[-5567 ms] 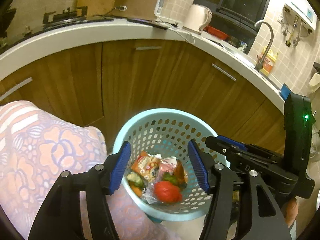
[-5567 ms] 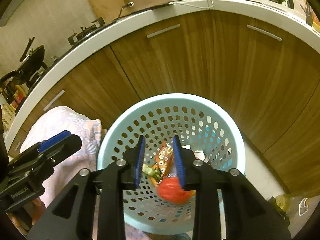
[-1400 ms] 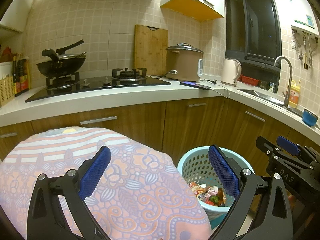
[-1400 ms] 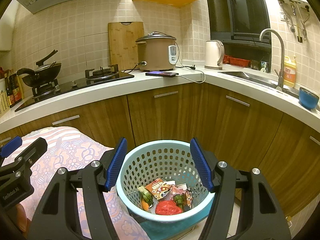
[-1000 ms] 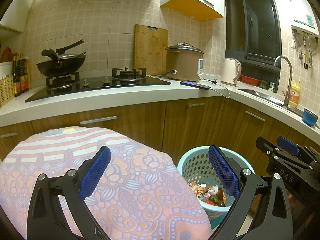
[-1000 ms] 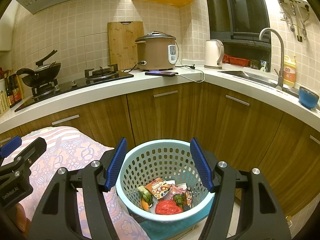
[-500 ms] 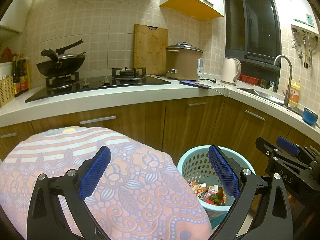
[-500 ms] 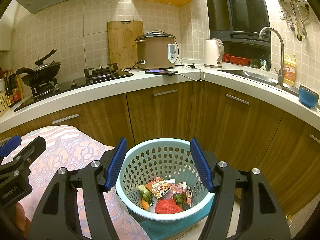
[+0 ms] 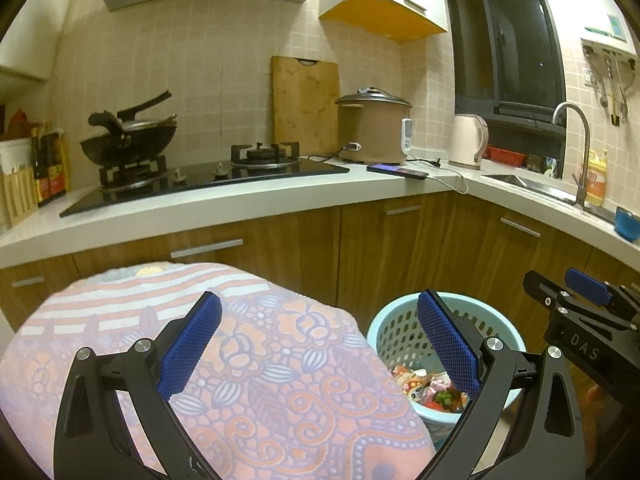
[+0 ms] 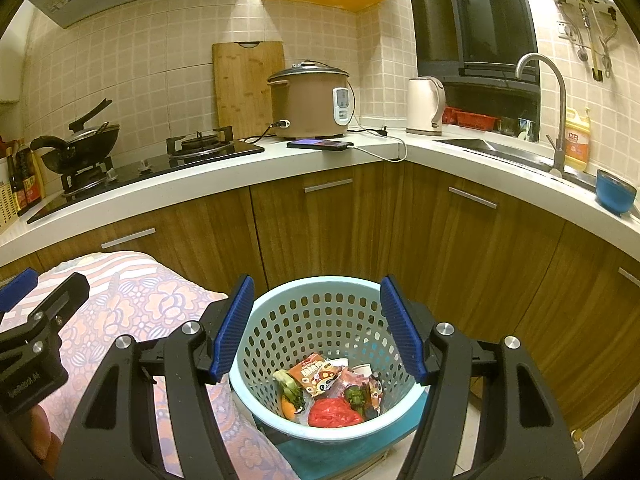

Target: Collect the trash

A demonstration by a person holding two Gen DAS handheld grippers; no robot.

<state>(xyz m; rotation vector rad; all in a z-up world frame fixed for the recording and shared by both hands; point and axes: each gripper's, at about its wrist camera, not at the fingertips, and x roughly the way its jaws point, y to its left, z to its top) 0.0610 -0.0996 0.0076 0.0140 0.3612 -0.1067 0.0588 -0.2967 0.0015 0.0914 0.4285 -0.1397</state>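
Note:
A light blue perforated basket point(image 10: 320, 320) stands on the floor by the wooden cabinets. It holds trash: snack wrappers point(image 10: 316, 370), a crumpled red bag point(image 10: 334, 414) and green scraps. My right gripper point(image 10: 318, 330) is open and empty, held above and in front of the basket. My left gripper point(image 9: 318, 346) is open and empty over the floral-covered table point(image 9: 260, 380). The basket also shows in the left wrist view point(image 9: 394, 336), to the right of the table. The right gripper's body point(image 9: 580, 320) shows at the right edge there.
An L-shaped counter point(image 10: 400, 150) holds a gas hob, a wok point(image 10: 80, 140), a cutting board, a rice cooker point(image 10: 308, 100), a phone on a cable, a kettle point(image 10: 426, 100) and a sink with tap point(image 10: 556, 112). A blue bowl point(image 10: 614, 192) sits at the far right.
Both grippers rose and pulled back from the basket after the earliest frames, and the right one opened. Over the last second nothing has visibly moved.

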